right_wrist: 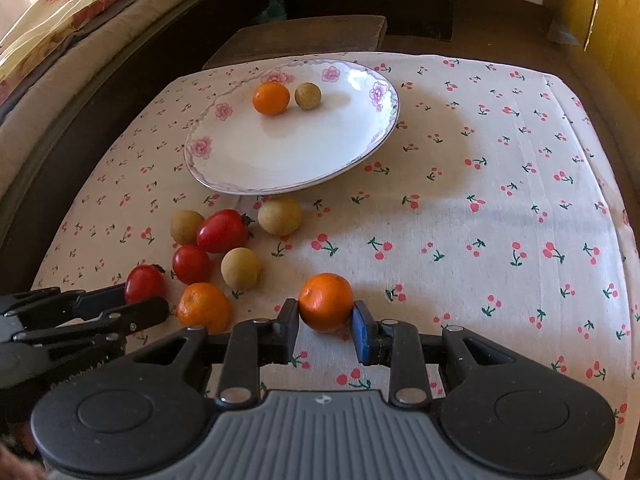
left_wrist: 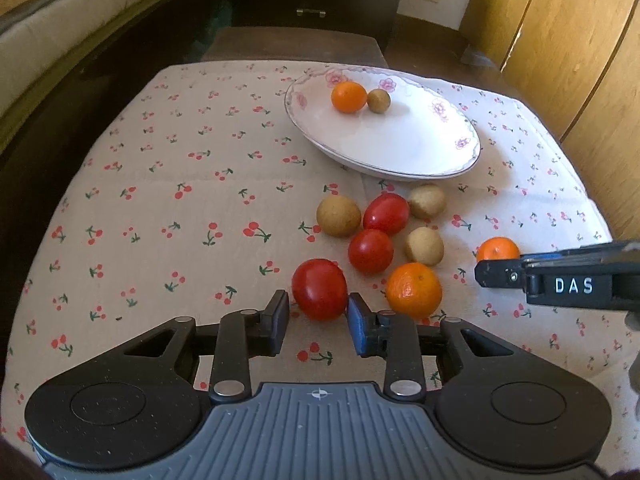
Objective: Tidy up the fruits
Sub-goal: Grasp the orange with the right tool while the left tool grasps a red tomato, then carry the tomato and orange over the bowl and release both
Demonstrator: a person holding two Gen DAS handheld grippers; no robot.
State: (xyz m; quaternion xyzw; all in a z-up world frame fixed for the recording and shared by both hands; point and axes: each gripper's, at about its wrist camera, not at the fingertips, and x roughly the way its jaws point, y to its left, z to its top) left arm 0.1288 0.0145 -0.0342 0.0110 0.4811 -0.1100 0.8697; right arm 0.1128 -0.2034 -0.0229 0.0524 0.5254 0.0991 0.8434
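Fruits: three oranges [right_wrist: 325, 302], three tomatoes [left_wrist: 319, 289], four longans [left_wrist: 338, 215].

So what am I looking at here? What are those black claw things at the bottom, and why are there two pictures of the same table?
Those claws are two hand-held grippers; a person carries one in each hand. Each has a wide-angle camera looking along its two fingers, so one picture comes from each hand.

In the left-hand view, the left gripper is closed on a red tomato. In the right-hand view, the right gripper is closed on an orange.

The table wears a cherry-print cloth. On it sits a flowered white plate already holding one small orange and one tan round fruit. Loose on the cloth are two more tomatoes, another orange and three tan fruits, apparently waiting to be sorted.
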